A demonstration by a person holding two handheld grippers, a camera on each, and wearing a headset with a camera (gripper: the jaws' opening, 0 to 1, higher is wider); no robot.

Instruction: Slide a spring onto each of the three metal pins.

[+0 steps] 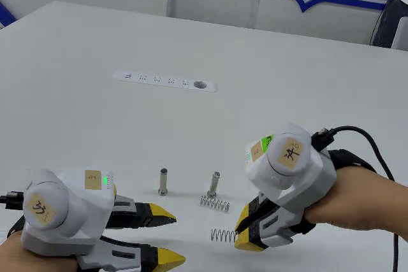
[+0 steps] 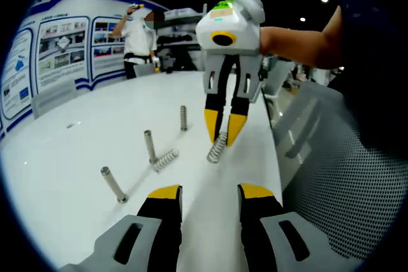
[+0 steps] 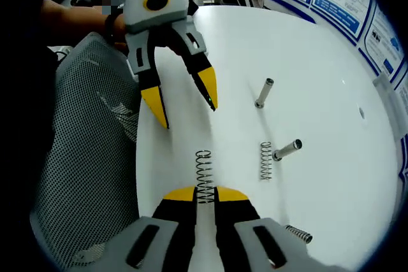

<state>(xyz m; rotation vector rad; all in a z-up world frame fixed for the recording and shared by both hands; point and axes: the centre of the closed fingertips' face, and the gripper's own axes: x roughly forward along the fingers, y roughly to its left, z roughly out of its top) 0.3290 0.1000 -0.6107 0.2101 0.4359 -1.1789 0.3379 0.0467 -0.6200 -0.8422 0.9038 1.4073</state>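
Right gripper [image 3: 204, 197] jaws clamped on end of small silver coil spring [image 3: 204, 173] lying on white table [image 1: 95, 49]. Left gripper [image 1: 171, 239] jaws apart, empty, near-left of upright silver metal pin [image 1: 163, 181].

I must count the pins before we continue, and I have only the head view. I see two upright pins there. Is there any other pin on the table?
Observer: Yes. The left gripper view shows a third pin, upright, in line beyond those two.
Operator: Is it bare?
Observer: It appears not. In the right gripper view a fitted spring coils around its shaft.
Operator: And on my right side, is anything gripped?
Observer: Yes. The right gripper is shut on one end of a loose spring, as its own view shows. The rest of it stretches ahead over the table.
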